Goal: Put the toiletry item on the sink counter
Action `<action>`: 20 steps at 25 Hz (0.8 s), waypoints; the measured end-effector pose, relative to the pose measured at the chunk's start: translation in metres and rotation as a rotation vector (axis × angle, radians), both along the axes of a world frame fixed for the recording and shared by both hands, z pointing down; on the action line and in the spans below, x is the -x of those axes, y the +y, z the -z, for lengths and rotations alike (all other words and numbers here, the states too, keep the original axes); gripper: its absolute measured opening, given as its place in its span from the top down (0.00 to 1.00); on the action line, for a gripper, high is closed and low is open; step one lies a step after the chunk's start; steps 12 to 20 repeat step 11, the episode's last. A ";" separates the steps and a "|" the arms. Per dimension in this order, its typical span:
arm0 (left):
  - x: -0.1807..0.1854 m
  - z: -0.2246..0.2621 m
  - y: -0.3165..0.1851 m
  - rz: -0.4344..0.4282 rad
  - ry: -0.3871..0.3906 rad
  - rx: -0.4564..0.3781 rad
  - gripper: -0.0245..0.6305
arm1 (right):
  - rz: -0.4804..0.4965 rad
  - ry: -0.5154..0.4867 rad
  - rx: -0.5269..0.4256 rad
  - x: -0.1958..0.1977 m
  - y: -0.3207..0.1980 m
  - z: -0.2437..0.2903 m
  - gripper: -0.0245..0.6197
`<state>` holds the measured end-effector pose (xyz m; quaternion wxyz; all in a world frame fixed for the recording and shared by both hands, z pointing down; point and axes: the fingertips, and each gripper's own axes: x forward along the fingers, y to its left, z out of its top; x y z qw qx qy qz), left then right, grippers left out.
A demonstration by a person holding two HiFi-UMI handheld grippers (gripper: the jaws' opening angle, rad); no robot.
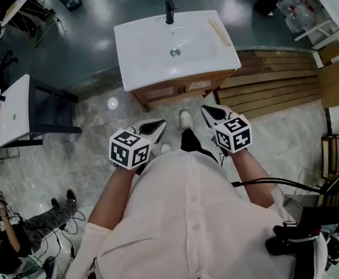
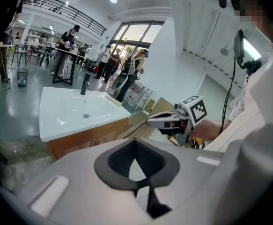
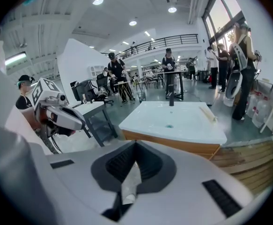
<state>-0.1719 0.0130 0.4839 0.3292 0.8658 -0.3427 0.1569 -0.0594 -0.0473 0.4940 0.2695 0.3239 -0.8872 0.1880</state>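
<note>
Your left gripper (image 2: 135,143) is smooth grey plastic. Its dark ribbed fingers (image 2: 120,161) taper to a point and are pressed together with nothing between them.

Ahead of you, between the two grippers, stands the glossy white sink desk (image 1: 140,45), rectangular with rounded corners. It rests on a wooden cabinet (image 1: 175,89), with a black faucet (image 1: 170,10) at the back and a pale slim stick (image 1: 220,32) along its right edge.

Your right gripper (image 3: 135,146) has the same grey shell and ribbed pads. Its fingers are clamped on the toiletry item (image 3: 129,182), a soft white tube. The tube lies lengthwise between the pads, narrow at the fingertips and wider toward the gripper's body, well apart from the desk.

Any print on the tube is too blurred to read. Each gripper's cube (image 1: 128,150) carries black-and-white square markers.
</note>
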 end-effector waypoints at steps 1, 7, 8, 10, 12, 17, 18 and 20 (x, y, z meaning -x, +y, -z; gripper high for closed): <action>0.000 0.000 0.001 -0.001 -0.001 0.001 0.95 | -0.001 0.000 0.000 0.000 0.001 0.000 0.95; 0.000 -0.002 0.004 -0.001 -0.003 0.007 0.95 | -0.004 -0.001 0.004 -0.001 0.002 -0.002 0.95; 0.000 -0.003 0.003 0.000 -0.002 0.008 0.95 | -0.004 0.000 0.004 -0.001 0.002 -0.003 0.95; 0.000 -0.005 0.003 0.003 0.000 0.011 0.95 | -0.002 0.002 0.006 -0.001 0.001 -0.005 0.95; 0.000 -0.006 0.004 0.005 0.001 0.014 0.95 | -0.001 0.003 0.007 -0.001 0.001 -0.006 0.95; 0.000 -0.006 0.004 0.005 0.001 0.014 0.95 | -0.001 0.003 0.007 -0.001 0.001 -0.006 0.95; 0.000 -0.006 0.004 0.005 0.001 0.014 0.95 | -0.001 0.003 0.007 -0.001 0.001 -0.006 0.95; 0.000 -0.006 0.004 0.005 0.001 0.014 0.95 | -0.001 0.003 0.007 -0.001 0.001 -0.006 0.95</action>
